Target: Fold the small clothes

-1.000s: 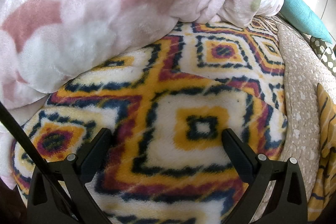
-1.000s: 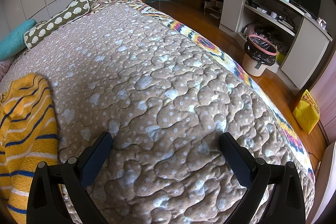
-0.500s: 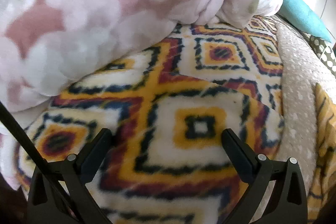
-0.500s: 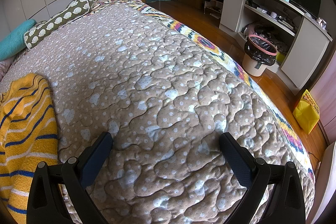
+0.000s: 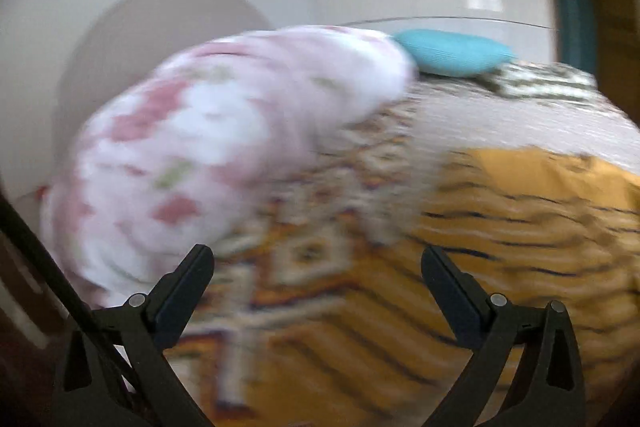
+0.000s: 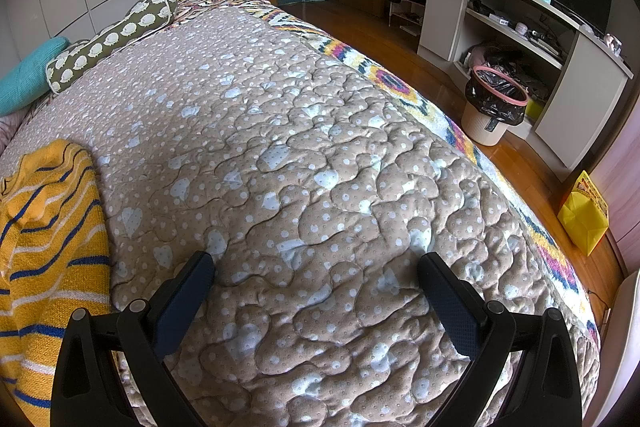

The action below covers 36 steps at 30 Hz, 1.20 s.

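A yellow knit garment with blue and white stripes (image 6: 48,227) lies on the bed at the far left of the right wrist view. It also shows, blurred, at the right of the left wrist view (image 5: 540,227). My left gripper (image 5: 316,263) is open and empty above the patterned blanket (image 5: 304,259), left of the garment. My right gripper (image 6: 316,267) is open and empty above the beige quilted bedspread (image 6: 320,147), to the right of the garment.
A pink floral duvet (image 5: 224,147) is heaped at the left. A teal pillow (image 5: 452,53) and a dotted bolster (image 6: 116,35) lie at the head of the bed. A bin (image 6: 494,107), shelving and a yellow bag (image 6: 582,215) stand on the floor to the right.
The left gripper has swung up and to the right quickly, so its view is blurred and now shows the wall and the yellow garment. The right gripper has not moved.
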Each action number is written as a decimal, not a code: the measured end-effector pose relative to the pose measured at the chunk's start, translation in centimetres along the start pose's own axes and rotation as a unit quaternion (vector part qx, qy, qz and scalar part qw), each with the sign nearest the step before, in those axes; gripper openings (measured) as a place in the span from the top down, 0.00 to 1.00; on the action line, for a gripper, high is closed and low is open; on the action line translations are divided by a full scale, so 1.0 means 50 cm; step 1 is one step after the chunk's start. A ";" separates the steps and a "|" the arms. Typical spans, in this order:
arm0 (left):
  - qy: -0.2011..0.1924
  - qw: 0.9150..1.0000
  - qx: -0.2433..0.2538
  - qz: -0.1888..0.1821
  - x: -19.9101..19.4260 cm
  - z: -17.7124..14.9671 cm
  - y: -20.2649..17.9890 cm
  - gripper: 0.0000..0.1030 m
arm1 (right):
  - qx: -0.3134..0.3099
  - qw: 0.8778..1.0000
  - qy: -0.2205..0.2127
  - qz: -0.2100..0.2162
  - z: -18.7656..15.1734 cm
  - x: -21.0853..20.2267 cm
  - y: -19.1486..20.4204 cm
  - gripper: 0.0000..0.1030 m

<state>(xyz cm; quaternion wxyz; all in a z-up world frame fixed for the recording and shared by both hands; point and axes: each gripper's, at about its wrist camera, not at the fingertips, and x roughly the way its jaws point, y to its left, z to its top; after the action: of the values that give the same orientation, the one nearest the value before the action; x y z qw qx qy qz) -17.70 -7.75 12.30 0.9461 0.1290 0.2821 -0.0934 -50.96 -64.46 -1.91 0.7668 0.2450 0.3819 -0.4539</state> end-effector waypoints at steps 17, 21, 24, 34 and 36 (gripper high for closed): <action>0.170 0.976 0.049 -0.131 0.054 -0.137 -0.351 0.00 | 0.000 1.000 0.000 0.000 0.000 0.000 0.000 0.00; 0.178 0.973 0.027 -0.147 0.062 -0.148 -0.337 0.00 | 0.000 1.000 0.000 -0.001 0.001 0.001 0.000 0.00; 0.175 0.975 0.036 -0.129 0.061 -0.150 -0.347 0.00 | 0.004 1.000 0.000 0.002 0.002 0.001 0.003 0.00; 0.172 0.977 0.036 -0.122 0.061 -0.148 -0.347 0.00 | 0.004 0.999 0.028 0.033 0.012 0.001 -0.021 0.00; 0.167 0.978 0.035 -0.122 0.061 -0.149 -0.345 0.00 | 0.006 0.998 0.046 0.039 0.010 0.003 -0.025 0.00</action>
<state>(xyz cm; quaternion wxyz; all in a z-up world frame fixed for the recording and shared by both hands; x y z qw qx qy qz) -23.25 -22.22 1.29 0.8621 0.1403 0.4459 -0.1956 -51.84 -65.49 -1.79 0.7640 0.2853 0.4040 -0.4143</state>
